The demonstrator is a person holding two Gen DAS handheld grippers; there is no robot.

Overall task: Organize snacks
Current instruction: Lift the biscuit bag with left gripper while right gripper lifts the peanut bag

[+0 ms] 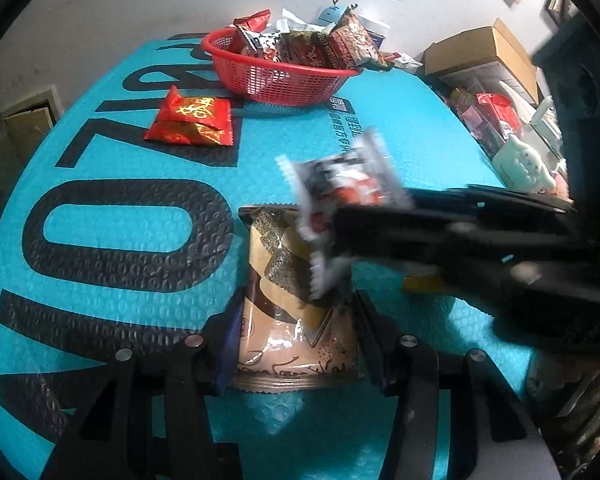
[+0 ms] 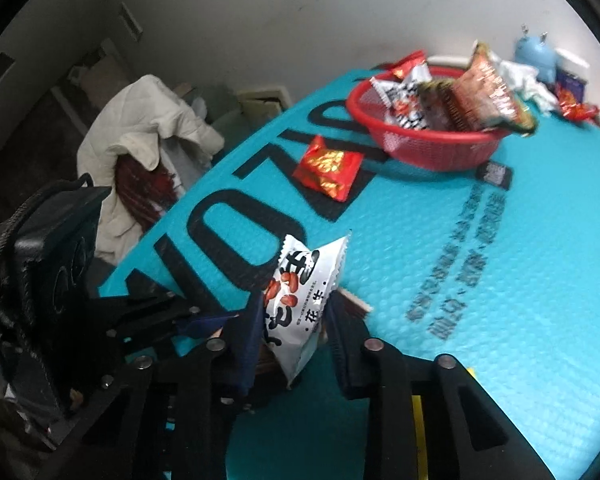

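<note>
Peanut packet (image 2: 300, 304), blurred, hides seaweed packet's (image 1: 292, 308) top.

Mat (image 1: 380, 140): bright turquoise bubble texture, printed with large black letters and smaller black characters.
Basket (image 1: 276, 80): red plastic mesh.
Basket contents: dark red-brown packet (image 1: 352, 40) with fine patterning; white packets with black and red print (image 2: 404, 100).
Loose packet (image 1: 192, 120) on the mat: glossy red with gold characters.
Seaweed snack packet (image 1: 292, 312): tan and brown, with dark green-black squares and a clear lower panel.
Peanut packet (image 2: 300, 292): white, with red-brown peanuts and black characters.
Left gripper (image 1: 292, 344): black, with dark blue pads.
Right gripper (image 2: 292, 328): black, with a dark blue pad.
Cloth (image 2: 140, 140): cream.
Box (image 1: 484, 52): brown cardboard.
Figurine (image 2: 536, 54): pale blue.
</note>
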